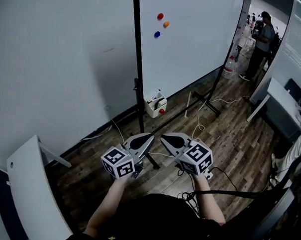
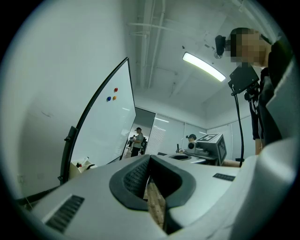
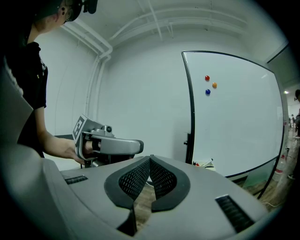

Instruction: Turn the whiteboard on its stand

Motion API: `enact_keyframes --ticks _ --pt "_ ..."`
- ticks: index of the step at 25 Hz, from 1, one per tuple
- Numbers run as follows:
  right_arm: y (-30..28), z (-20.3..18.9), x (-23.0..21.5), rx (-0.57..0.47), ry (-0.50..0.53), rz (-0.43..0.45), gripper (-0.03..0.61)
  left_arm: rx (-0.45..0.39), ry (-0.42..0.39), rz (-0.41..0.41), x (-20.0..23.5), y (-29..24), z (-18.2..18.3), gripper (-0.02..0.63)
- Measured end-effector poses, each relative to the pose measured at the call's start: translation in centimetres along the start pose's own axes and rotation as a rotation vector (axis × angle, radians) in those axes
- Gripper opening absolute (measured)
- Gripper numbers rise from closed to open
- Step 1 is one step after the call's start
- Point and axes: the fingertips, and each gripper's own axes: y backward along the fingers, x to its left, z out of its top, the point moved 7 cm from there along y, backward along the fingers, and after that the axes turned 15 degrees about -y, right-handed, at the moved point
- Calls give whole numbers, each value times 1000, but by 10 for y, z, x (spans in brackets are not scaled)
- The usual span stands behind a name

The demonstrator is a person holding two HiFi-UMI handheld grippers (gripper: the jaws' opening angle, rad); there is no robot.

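Observation:
The whiteboard [image 1: 194,39] stands on a black-framed stand ahead of me, its left post [image 1: 138,81] nearest, and carries red, orange and blue magnets [image 1: 160,16]. A small white basket of markers [image 1: 156,105] hangs at the post's foot. My left gripper [image 1: 150,137] and right gripper [image 1: 163,139] are held side by side over the wooden floor, well short of the board. Both are shut with nothing between the jaws. The left gripper view shows the whiteboard [image 2: 110,126] edge-on beyond its tips [image 2: 149,157]. In the right gripper view the whiteboard [image 3: 234,117] stands past the tips [image 3: 150,158].
Cables [image 1: 200,119] run over the floor around the stand's feet [image 1: 211,107]. A white table [image 1: 283,105] stands at the right and a white panel [image 1: 30,186] leans at the left. A person [image 1: 263,37] stands far back beside some bottles [image 1: 230,70].

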Motion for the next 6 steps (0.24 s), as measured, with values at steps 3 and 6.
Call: enact_keyframes --ticks 3,6 --pt "-2 0 0 0 0 -2 26 2 2 -3 1 0 -2 15" --pt "-5 -1 0 2 2 -4 26 4 8 -3 5 2 -4 15"
